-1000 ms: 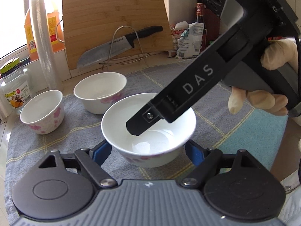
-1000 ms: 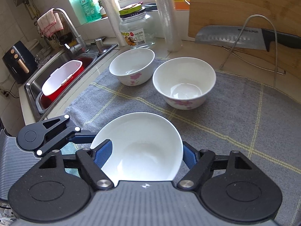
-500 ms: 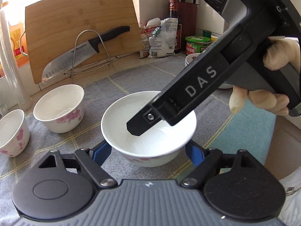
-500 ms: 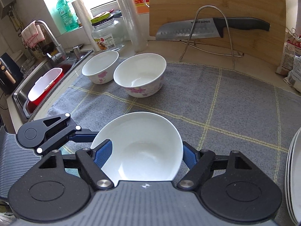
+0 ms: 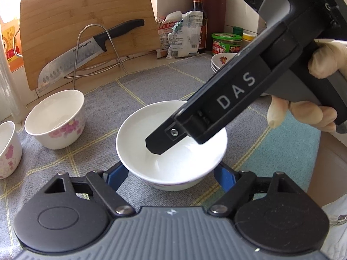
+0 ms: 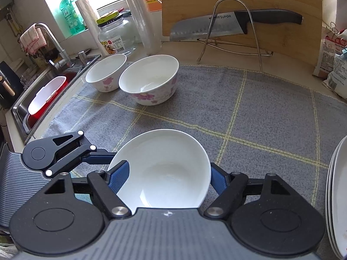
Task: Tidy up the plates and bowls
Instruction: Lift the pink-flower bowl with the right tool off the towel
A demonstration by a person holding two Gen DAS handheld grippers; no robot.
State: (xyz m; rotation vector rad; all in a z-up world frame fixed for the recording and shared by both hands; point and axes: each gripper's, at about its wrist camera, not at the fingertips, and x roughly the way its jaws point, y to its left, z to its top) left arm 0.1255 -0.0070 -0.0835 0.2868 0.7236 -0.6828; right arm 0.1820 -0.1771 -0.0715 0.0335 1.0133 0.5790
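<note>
We hold a shallow white porcelain bowl [image 6: 164,169] between both claws: our left claw [image 5: 171,174] clamps its blue pads on the bowl's outer sides, our right claw [image 6: 170,178] grips it across the rim. It sits low over the grey checked cloth [image 6: 260,112] on the desk, well apart from two white flowered bowls [image 6: 151,82].

a home kitchen, it seems — sink [image 6: 20,106], knife [image 6: 234,25], cutting board [image 6: 271,4], sauce bottle [image 5: 198,15].
</note>
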